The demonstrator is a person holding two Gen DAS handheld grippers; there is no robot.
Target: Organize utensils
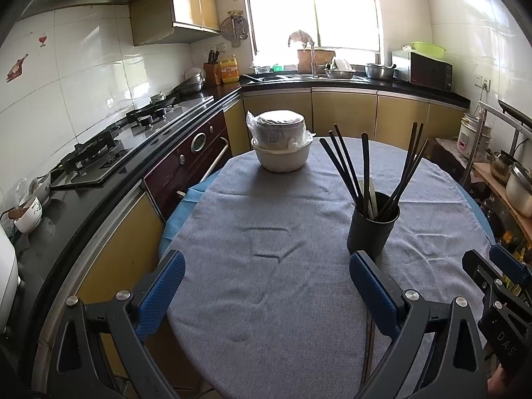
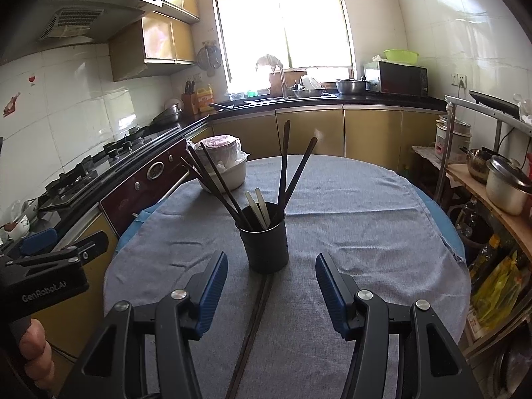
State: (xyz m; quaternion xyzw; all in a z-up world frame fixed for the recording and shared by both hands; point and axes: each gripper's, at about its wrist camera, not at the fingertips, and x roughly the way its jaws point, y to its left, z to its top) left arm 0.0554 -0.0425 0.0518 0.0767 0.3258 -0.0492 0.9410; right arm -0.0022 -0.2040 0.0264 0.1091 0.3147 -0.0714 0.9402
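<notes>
I have a pair of dark chopsticks [image 2: 256, 326] lying flat on the grey tablecloth [image 2: 349, 242], side by side, running from the foot of the black utensil cup [image 2: 264, 244] back toward me between my right gripper's fingers. My right gripper [image 2: 271, 294] stands with its blue pads apart and nothing between them but air above the sticks. My left gripper [image 1: 266, 291] is spread wide over bare cloth, empty, with the cup just beyond its right-hand finger.

The sticks look thin, stiff and light, with a smooth, probably slippery finish. Lying flush on fabric, they give me little to get under, so I judge the best hold is across both at once, somewhere near mid-length, pads square to them so they do not scissor or roll apart. A grip near one end would likely let the long free end swing and catch the cup's rim.

The cup already holds several dark chopsticks [image 2: 212, 186] fanned outward and two pale flat utensils [image 2: 259, 204]. It seems light and top-heavy with that load, so a nudge could tip it.

The cloth is soft and wrinkled, draped over a round table; it may drag or bunch under a pad. A stack of white bowls [image 1: 282, 148] sits at the far edge, well apart from the cup. The kitchen is narrow: a stove counter [image 1: 109, 163] runs to the left, a shelf of pots [image 2: 498, 183] stands on the right, and a bright window [image 2: 282, 20] washes out the back.
</notes>
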